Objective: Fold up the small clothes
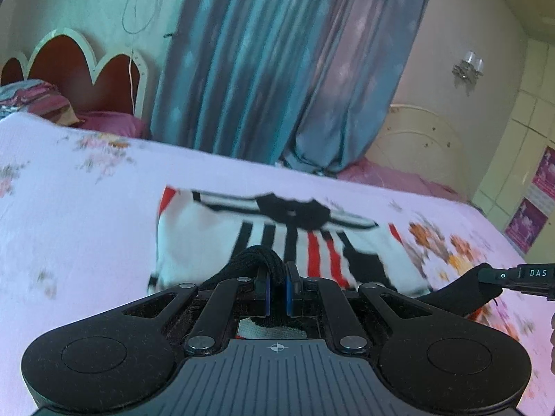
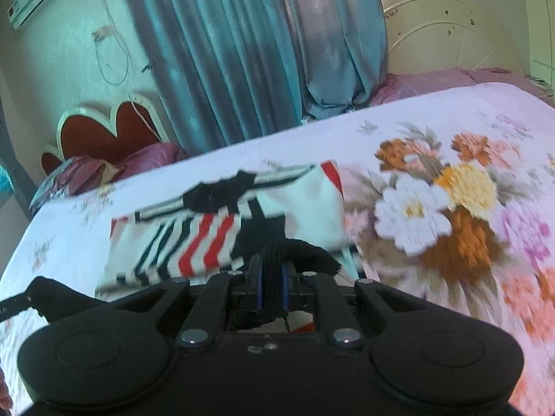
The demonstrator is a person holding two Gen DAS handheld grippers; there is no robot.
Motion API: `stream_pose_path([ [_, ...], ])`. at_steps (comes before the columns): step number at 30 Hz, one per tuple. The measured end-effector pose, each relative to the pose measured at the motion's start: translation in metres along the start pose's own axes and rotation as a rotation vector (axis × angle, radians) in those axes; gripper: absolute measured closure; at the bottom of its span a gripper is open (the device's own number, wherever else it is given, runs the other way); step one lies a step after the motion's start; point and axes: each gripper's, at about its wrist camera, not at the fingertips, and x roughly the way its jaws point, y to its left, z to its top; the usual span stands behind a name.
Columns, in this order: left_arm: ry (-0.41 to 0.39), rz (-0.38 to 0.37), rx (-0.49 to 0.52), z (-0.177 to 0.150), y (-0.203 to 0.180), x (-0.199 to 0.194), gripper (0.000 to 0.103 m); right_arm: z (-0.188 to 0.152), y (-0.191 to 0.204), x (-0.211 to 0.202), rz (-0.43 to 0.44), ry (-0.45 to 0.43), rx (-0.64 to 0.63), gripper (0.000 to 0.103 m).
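The left gripper (image 1: 277, 286) tilts forward and downward over the bed (image 1: 86, 215), its jaws clamped together on a black ribbed hem of the small shirt (image 1: 215, 228), a bunched loop of that dark fabric rising just ahead of the blue pads (image 1: 267, 293). The right gripper (image 2: 272, 289) takes the same forward-and-down slant, its jaws likewise pinched on a fold of the black hem, which arches over the pads. The shirt itself is white with black and red stripes and a black collar (image 1: 291, 209); its far part lies spread on the bed's pale floral sheet (image 2: 451, 194) with the collar toward the curtain (image 1: 277, 55), while the near edge is lifted off the sheet at both grippers. In the left wrist view the tip of the right gripper shows at the right edge, just beside a bit of black cloth; in the right wrist view the left gripper's tip shows at the lower left with black cloth at it as well. Both views are blurred. Beyond the bed stand a scalloped red headboard (image 1: 73, 66) and pillows (image 1: 34, 100)
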Motion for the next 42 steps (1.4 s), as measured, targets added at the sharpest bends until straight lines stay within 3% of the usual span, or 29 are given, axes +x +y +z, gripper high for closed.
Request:
stream_pose_path([
  [11,0.038,0.120,0.000,0.049,0.004,0.110,0.096,0.065,-0.012,0.106,0.006,0.064,0.043,0.093],
  [20,0.132,0.196,0.035,0.053,0.014,0.183,0.096,0.075,-0.027,0.187,-0.011,0.172,0.100,0.093],
  [23,0.157,0.209,0.039,0.049,0.019,0.195,0.096,0.073,-0.026,0.204,-0.023,0.199,0.068,0.084],
  [24,0.162,0.212,0.038,0.049,0.022,0.198,0.094,0.073,-0.027,0.208,-0.032,0.199,0.058,0.075],
  [26,0.170,0.215,0.023,0.049,0.027,0.198,0.066,0.075,-0.029,0.211,-0.027,0.192,0.046,0.060],
  [27,0.162,0.226,0.018,0.050,0.031,0.196,0.037,0.077,-0.031,0.212,-0.024,0.185,0.040,0.053],
  [28,0.139,0.232,0.022,0.050,0.033,0.192,0.028,0.079,-0.033,0.211,-0.022,0.172,0.028,0.053],
  [30,0.122,0.206,0.054,0.052,0.036,0.189,0.028,0.083,-0.035,0.210,-0.011,0.157,-0.010,0.054],
  [36,0.182,0.162,0.086,0.047,0.041,0.205,0.028,0.085,-0.048,0.214,0.041,0.135,-0.014,0.047],
  [39,0.226,0.145,0.086,0.042,0.039,0.218,0.029,0.081,-0.046,0.224,0.039,0.164,-0.055,0.047],
  [42,0.268,0.128,0.101,0.034,0.035,0.227,0.058,0.076,-0.046,0.232,0.056,0.190,-0.062,0.048],
])
